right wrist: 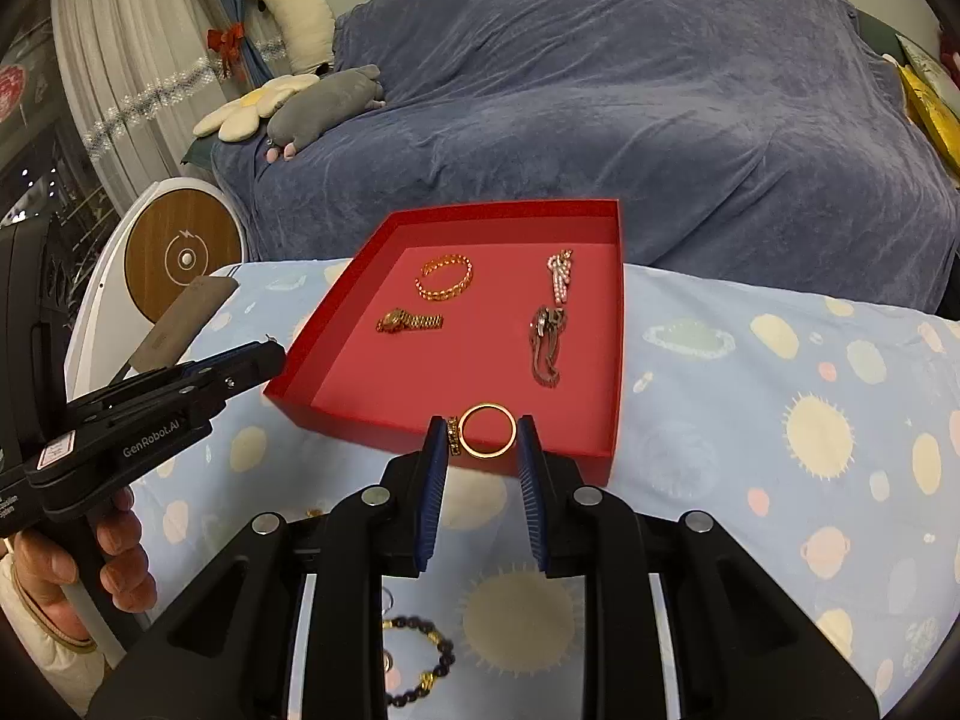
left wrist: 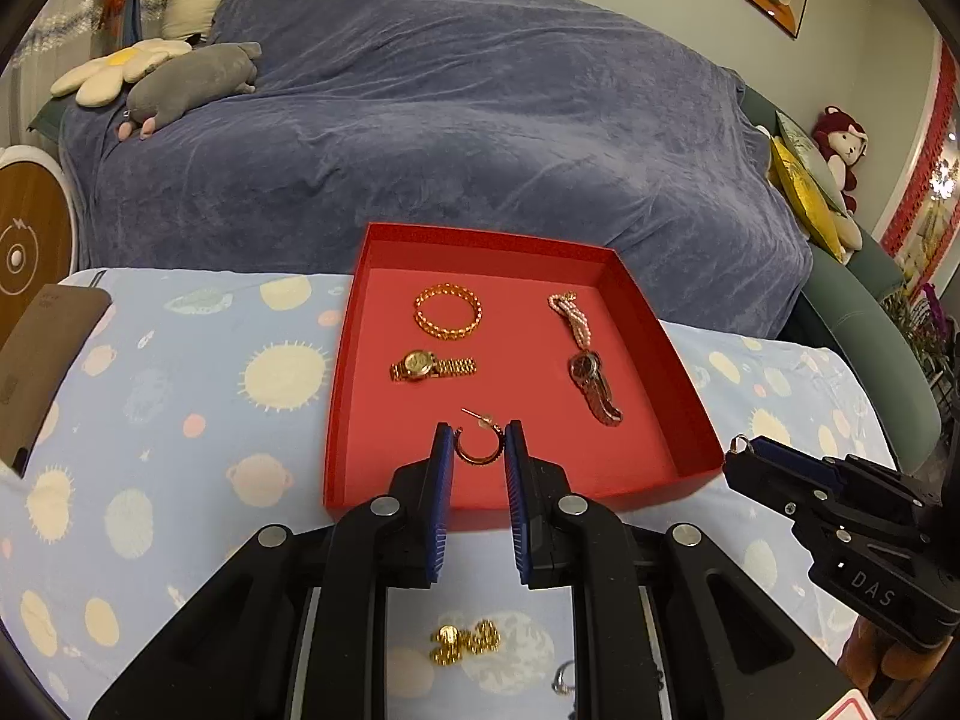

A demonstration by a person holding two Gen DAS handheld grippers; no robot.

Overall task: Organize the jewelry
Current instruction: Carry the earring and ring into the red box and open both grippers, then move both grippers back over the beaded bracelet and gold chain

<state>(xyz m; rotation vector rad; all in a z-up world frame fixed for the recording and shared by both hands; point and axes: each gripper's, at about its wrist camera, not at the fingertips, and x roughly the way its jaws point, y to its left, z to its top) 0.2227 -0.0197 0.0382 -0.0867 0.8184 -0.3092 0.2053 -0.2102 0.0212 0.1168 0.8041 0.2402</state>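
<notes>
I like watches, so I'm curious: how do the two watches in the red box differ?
The gold watch is bright yellow-gold; the dark watch has a dark dial and a duller, brownish band. The gold watch lies on the box's left side below the gold bracelet, its band crosswise; the dark watch lies on the right below the pink bead strand, running lengthwise. Both rest flat on the red box floor, untouched.

We read "GenRobot.AI" on the side of the left gripper (right wrist: 273, 354), and "DAS" on the right gripper (left wrist: 744, 453). Small label text there is unreadable.
</notes>
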